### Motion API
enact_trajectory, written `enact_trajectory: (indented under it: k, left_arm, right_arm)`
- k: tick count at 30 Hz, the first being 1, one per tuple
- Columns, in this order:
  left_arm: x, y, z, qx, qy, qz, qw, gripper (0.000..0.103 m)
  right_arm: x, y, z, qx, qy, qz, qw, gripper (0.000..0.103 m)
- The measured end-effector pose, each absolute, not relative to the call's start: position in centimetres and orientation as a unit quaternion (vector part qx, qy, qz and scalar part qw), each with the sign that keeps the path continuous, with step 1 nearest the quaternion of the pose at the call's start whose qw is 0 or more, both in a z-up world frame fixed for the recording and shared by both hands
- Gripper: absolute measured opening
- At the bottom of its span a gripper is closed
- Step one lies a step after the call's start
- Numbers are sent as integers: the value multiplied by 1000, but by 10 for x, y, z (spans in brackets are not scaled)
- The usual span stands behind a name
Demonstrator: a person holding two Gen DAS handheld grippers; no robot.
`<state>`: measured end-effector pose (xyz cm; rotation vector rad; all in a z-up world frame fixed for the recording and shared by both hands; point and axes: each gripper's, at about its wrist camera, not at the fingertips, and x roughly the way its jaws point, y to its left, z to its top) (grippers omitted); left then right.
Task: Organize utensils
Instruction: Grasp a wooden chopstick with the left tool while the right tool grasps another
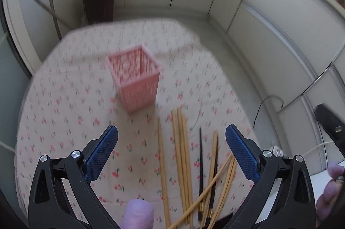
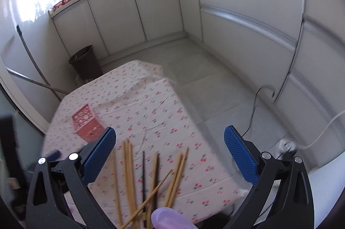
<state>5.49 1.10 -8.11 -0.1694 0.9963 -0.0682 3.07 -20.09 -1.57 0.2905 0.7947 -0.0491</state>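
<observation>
Pale wooden chopsticks [image 1: 183, 164] are lying loose near the near edge of the cherry-print cloth tabletop [image 1: 64, 121], mixed with a few dark ones [image 1: 201, 168], while the pink perforated square plastic holder [image 1: 135, 78] is standing upright and seemingly empty farther in, toward the tabletop's middle. Nothing looks sorted yet, so the work is judged to be at its opening step: approaching the pile for a first pick. The left claw [image 1: 171, 142] is hovering over the sticks with its blue-padded jaws spread wide and holding nothing; the right claw [image 2: 169, 147] is likewise gaping above the same pile. Most sticks are running with their long axes from the near edge toward the holder, roughly parallel, though one or two are crossing the others diagonally. The next move is probably calling for one claw to drop onto a single stick or aligned pair, closing across its narrow width, then tipping it upright over the holder's open top.
</observation>
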Motion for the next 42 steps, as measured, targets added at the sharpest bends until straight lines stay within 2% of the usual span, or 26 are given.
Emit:
enact_trajectory:
  k: [3, 6, 8, 10, 11, 16, 19, 26, 30, 33, 36, 41, 42]
  left_arm:
    - [67, 20, -112, -88, 547, -20, 832, 96]
    - [73, 30, -135, -142, 582, -22, 800, 95]
    - [77, 34, -146, -173, 596, -23, 784, 90]
    - [82, 36, -158, -197, 612, -21, 766, 76]
    - [85, 38, -162, -203, 618, -16, 760, 75]
    - [93, 38, -180, -182, 632, 15, 753, 55]
    - [100, 39, -187, -169, 633, 28, 755, 48]
    - [110, 29, -188, -137, 622, 48, 770, 48]
    - [105, 30, -183, -133, 618, 61, 773, 54]
    - [92, 18, -160, -112, 598, 11, 794, 55]
    - [82, -23, -138, -57, 584, -104, 803, 63]
    - [77, -86, -142, 41, 588, -200, 782, 61]
    - [80, -91, -146, 54, 592, -200, 779, 54]
  right_arm:
    - [40, -223, -30, 232, 427, 10, 874, 98]
    - [49, -245, -59, 348, 469, 34, 811, 98]
    - [53, -256, -79, 409, 490, 32, 769, 98]
    - [56, -262, -99, 451, 510, 27, 731, 98]
    - [56, -263, -108, 468, 519, 27, 715, 98]
    - [63, -255, -120, 454, 561, 38, 691, 98]
    - [62, -254, -115, 435, 552, 41, 710, 98]
    - [63, -267, -126, 446, 547, 15, 709, 98]
    - [65, -262, -135, 442, 573, 28, 690, 98]
    - [64, -265, -134, 459, 572, 38, 678, 98]
    - [60, -273, -124, 469, 557, 36, 684, 98]
    - [56, -292, -111, 475, 534, 21, 699, 98]
    - [55, -295, -111, 480, 532, 18, 697, 98]
